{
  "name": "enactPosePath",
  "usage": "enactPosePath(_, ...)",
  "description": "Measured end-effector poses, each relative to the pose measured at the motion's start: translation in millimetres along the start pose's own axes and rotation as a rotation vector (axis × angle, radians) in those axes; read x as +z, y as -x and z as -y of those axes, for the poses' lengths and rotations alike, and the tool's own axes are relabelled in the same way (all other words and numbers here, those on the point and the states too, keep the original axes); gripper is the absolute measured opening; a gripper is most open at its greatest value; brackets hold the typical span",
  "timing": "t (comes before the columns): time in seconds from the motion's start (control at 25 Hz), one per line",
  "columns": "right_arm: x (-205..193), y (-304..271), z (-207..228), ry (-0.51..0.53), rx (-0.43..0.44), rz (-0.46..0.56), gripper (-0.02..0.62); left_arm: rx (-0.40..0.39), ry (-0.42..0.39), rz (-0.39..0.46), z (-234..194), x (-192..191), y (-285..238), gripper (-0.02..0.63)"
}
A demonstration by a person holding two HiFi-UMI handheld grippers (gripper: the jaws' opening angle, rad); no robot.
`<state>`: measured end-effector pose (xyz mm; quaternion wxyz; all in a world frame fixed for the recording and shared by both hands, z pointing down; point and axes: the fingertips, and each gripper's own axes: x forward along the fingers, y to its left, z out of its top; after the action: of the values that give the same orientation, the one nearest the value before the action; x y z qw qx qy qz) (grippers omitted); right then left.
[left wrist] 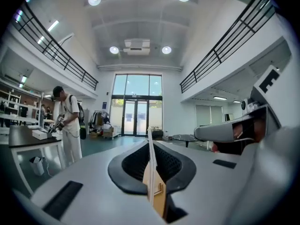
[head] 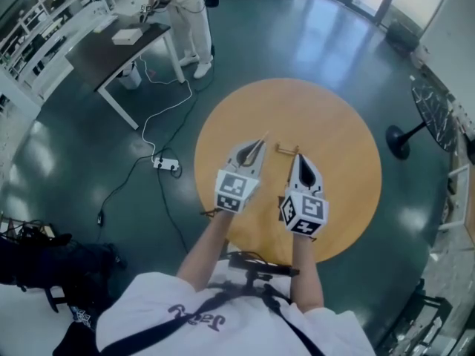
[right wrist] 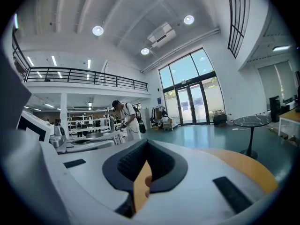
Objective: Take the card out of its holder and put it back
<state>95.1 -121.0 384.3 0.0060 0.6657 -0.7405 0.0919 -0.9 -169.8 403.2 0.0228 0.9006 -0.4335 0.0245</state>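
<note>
Left gripper (head: 251, 153) is pinched tight on the card (left wrist: 150, 159), thin edge up, above the round table (head: 338, 121). The wooden holder (head: 288, 149) sits just right of its tip, lying left-to-right, nearest the right gripper (head: 299, 160), which is closed and empty.

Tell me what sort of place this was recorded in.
Probably a large open lab or workshop hall: it has a glossy dark teal floor, a black-railed mezzanine balcony, tall glass entrance doors and a dark rectangular workbench.
</note>
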Motion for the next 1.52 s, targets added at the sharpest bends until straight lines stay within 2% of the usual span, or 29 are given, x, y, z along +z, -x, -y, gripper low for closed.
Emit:
enactPosePath(0.72,-6,5,-11,0.009,0.042,-0.015,0.020,0.032,0.010,0.015,0,-3,15,0.026)
enactPosePath(1.0,-24,10,3,0.003,0.034,-0.058,0.020,0.047,0.028,0.000,-5,-19,14,0.026)
enactPosePath(1.24,-34,7,22,-0.012,0.014,-0.095,0.020,0.015,0.041,-0.011,-3,-34,3,0.026)
enactPosePath(1.52,-49,0,39,-0.038,0.010,-0.143,0.020,-0.029,0.087,-0.071,9,-62,-16,0.026)
